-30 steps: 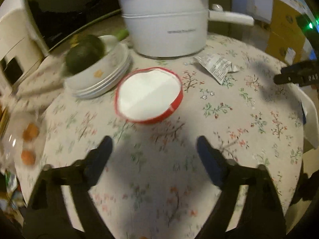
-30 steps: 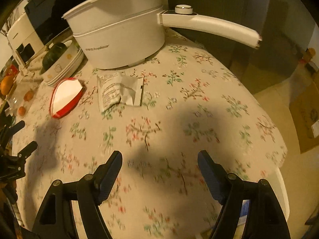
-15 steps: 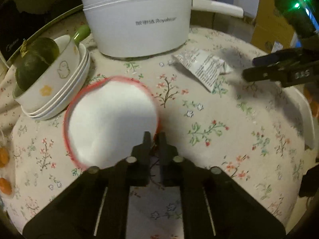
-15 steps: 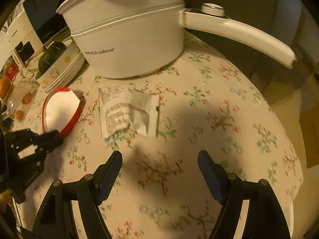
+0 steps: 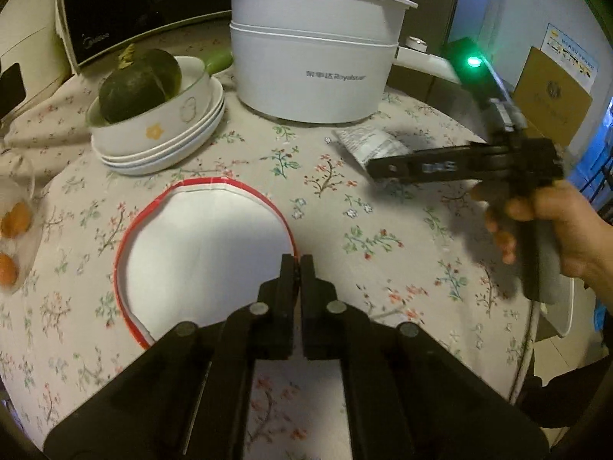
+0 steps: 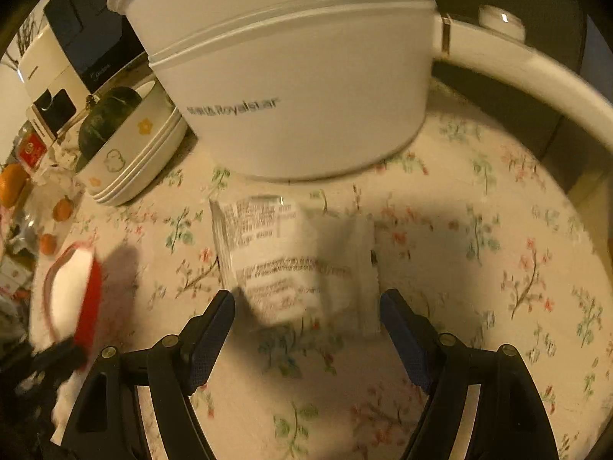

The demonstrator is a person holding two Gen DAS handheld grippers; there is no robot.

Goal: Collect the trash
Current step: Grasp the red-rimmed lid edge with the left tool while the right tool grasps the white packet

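A white paper bowl with a red rim [image 5: 207, 257] is held off the floral tablecloth. My left gripper [image 5: 297, 264] is shut on its near rim. The bowl also shows tilted in the right wrist view [image 6: 72, 291]. A crumpled white printed wrapper [image 6: 291, 264] lies flat on the cloth in front of the white pot. My right gripper [image 6: 306, 306] is open, its two fingers on either side of the wrapper's near end. In the left wrist view the wrapper [image 5: 367, 145] lies partly under the right gripper [image 5: 373, 168].
A large white electric pot [image 5: 314, 61] with a long handle [image 6: 536, 73] stands at the back. Stacked white bowls holding a dark green squash [image 5: 138, 84] sit to its left. Small oranges [image 5: 15, 218] lie at the table's left edge. A microwave [image 5: 115, 7] is behind.
My left gripper closed on the bowl's rim and raised it, tilting it. My right gripper moved forward to the wrapper and now straddles it, still open.
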